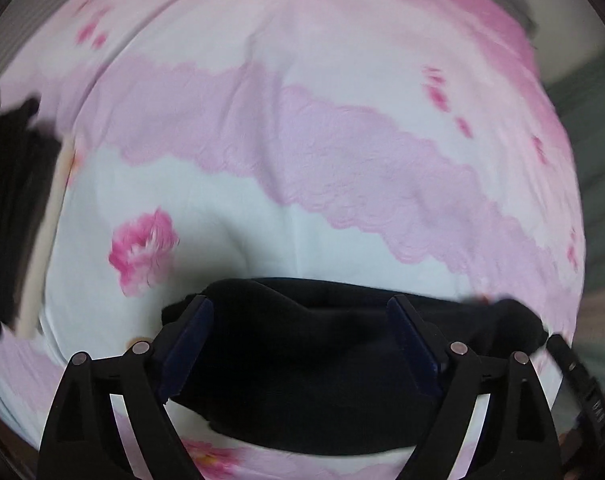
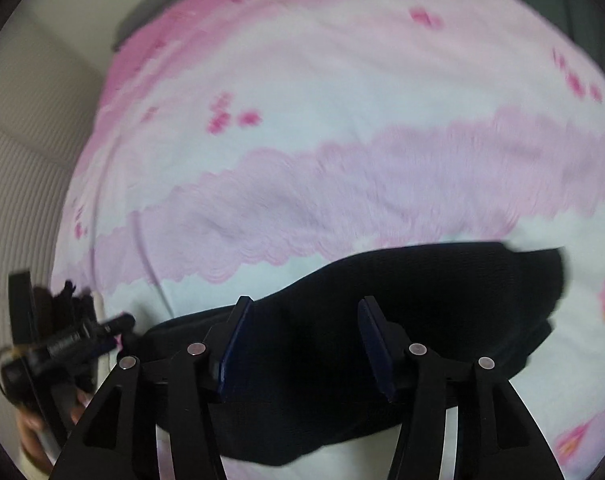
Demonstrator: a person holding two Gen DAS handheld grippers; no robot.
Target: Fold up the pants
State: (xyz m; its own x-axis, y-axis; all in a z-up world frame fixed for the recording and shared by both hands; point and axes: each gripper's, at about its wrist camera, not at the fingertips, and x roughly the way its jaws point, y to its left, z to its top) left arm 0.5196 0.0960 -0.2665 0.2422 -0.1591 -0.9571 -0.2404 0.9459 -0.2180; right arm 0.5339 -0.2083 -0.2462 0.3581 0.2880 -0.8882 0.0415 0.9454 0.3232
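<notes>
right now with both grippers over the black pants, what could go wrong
1. Both jaws stand open: the left hand-held gripper and right hand-held gripper only straddle the black fabric pants, so a lift now could leave them behind.
2. The pants lie bunched on the pink-and-white floral bedsheet; closing low might pinch the sheet too.
3. Both views are motion-blurred, so fast moves may miss the edge.

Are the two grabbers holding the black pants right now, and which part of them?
No hold shows. Both the left gripper and the right gripper have their jaws wide apart over the black pants, which lie bunched on the pink flowered sheet.
</notes>
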